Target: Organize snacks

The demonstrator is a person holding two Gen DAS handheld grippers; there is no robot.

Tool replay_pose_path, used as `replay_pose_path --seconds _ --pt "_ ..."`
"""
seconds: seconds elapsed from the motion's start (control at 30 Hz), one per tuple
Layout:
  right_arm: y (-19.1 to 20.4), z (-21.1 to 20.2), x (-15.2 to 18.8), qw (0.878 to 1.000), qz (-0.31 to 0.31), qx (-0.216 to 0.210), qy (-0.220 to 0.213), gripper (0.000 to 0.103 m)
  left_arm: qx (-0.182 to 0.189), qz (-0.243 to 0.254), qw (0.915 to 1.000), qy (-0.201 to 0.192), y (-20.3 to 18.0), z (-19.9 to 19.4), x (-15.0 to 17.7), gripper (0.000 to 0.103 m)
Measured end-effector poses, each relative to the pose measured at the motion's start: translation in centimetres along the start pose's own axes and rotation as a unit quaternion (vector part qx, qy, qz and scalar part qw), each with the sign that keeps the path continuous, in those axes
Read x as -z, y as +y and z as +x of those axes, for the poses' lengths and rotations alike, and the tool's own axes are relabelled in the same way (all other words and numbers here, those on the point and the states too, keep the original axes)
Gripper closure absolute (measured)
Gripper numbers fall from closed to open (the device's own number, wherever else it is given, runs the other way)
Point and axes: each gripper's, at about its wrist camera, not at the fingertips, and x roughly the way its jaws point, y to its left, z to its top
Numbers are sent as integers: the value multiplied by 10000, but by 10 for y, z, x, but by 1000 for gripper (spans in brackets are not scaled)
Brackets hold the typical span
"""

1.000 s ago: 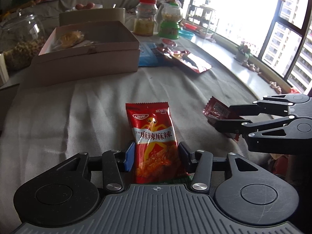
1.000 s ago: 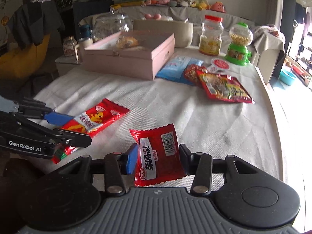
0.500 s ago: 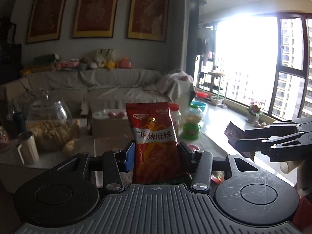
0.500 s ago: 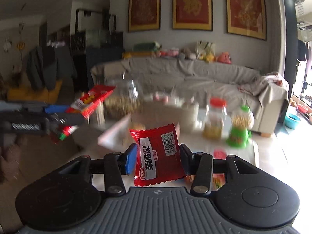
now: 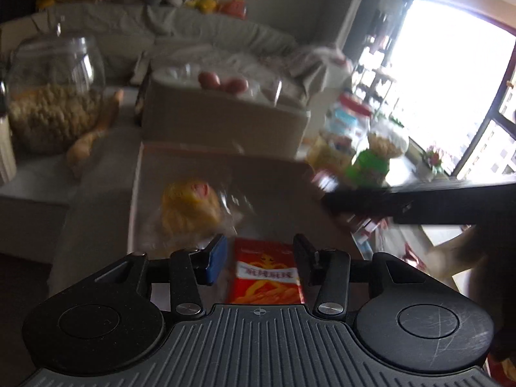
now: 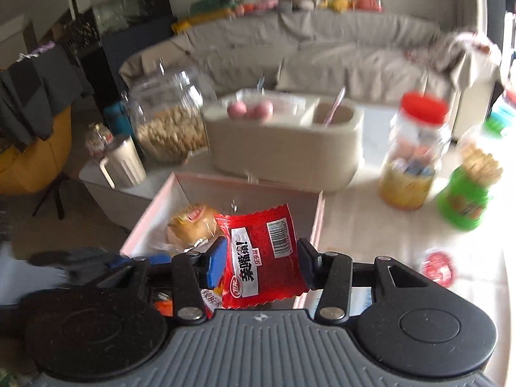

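Two red snack packets are hanging over one pink box (image 6: 317,222) holding one wrapped bun (image 6: 192,224): the right gripper (image 6: 259,262) is clamping one packet (image 6: 262,258); the left gripper's (image 5: 258,256) jaws are closing, the spicy-strip packet (image 5: 266,274) between them.

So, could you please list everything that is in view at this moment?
box: one, pink, open, centre.
bun: one, yellow, wrapped, in box.
glass jar: one, clear, behind box, left.
mug: one, white, left of box.
holder: one, beige, behind box.
red-lidded jar: one, clear, right of holder.
dispenser: one, green, far right.
red packet: one, red, in right claw.
orange-red packet: one, between jaws of left claw.
left claw: one, black, jaws closing.
right claw: one, black, shut on red packet.
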Motion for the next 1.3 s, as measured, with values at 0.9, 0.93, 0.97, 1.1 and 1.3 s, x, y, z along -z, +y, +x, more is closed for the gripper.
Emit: replay_pose_path --seconds 0.9,0.93,0.97,1.1,1.3 --pt "-120 -45 51 9910 866 1013 -142 17 1573 287 9871 45 -76 -48 86 53" --pt "-127 -43 58 9901 1003 978 -111 17 1602 356 9863 144 -82 -47 93 53" --pt "-132 -42 66 9899 1041 961 -107 17 1600 435 9859 242 -88 -45 99 53" --pt "-119 -37 98 9929 463 1092 -47 17 1465 517 9866 508 -94 -37 115 53" --pt "-76 -19 133 9865 -810 1409 201 18 1341 352 9882 648 -93 -30 119 53"
